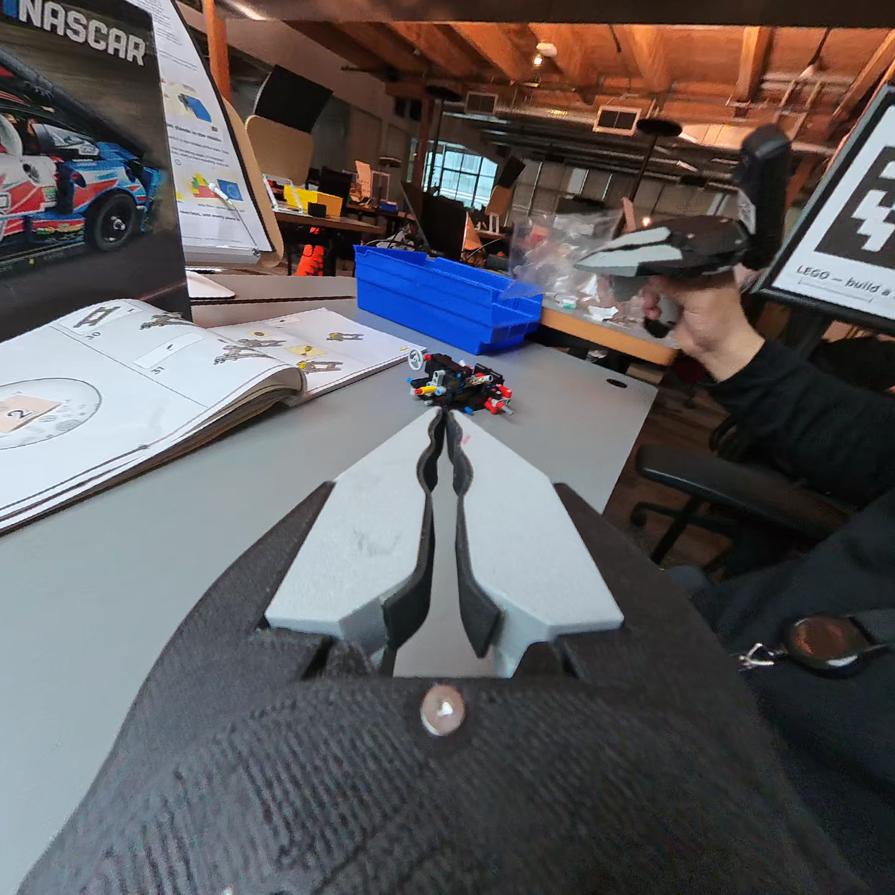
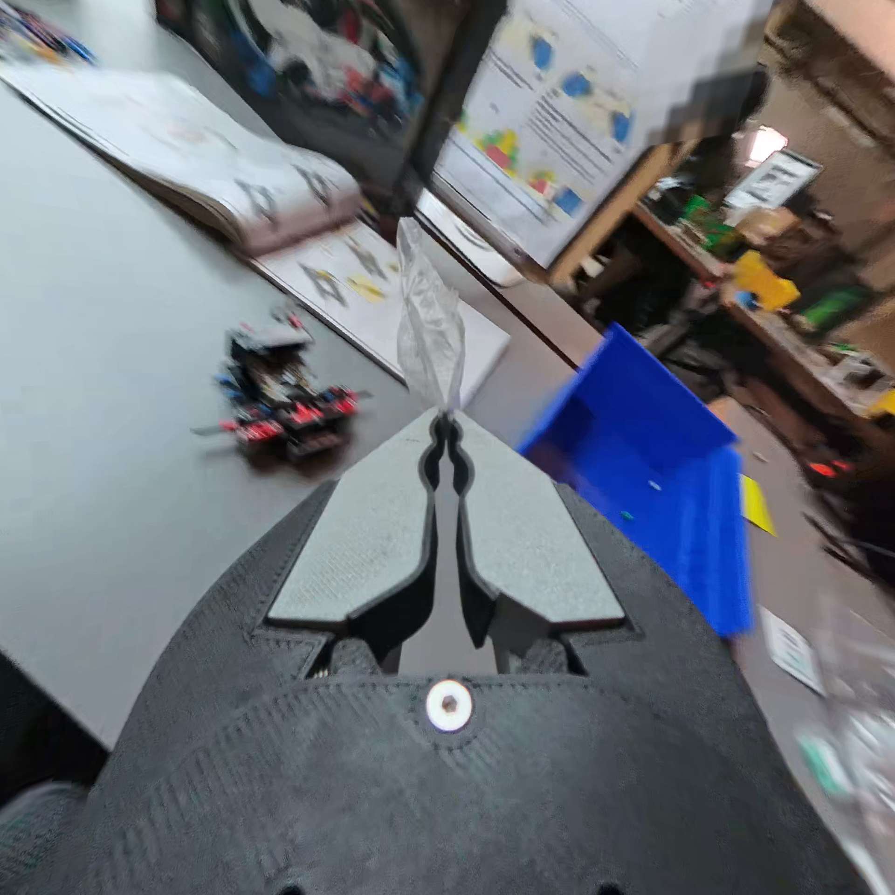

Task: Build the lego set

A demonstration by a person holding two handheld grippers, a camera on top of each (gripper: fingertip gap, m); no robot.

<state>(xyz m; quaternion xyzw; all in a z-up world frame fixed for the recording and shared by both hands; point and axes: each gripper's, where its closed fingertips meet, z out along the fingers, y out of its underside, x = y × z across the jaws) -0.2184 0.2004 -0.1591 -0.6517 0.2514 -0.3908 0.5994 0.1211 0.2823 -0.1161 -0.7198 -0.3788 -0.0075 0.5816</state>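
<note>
A partly built black, red and blue lego chassis sits on the grey table, just beyond my left gripper, which is shut and empty. It also shows blurred in the right wrist view. My right gripper is shut on a clear plastic bag and holds it in the air above the table. In the left wrist view the right gripper is raised at the right, in a person's hand, with the bag beside it.
An open instruction booklet lies at the left, also in the right wrist view. A blue bin stands behind the chassis; it also shows at the right. The set's box and an instruction board stand at the back. An office chair is at the right. One gripper's finger ends stand about 35 cm off the other's.
</note>
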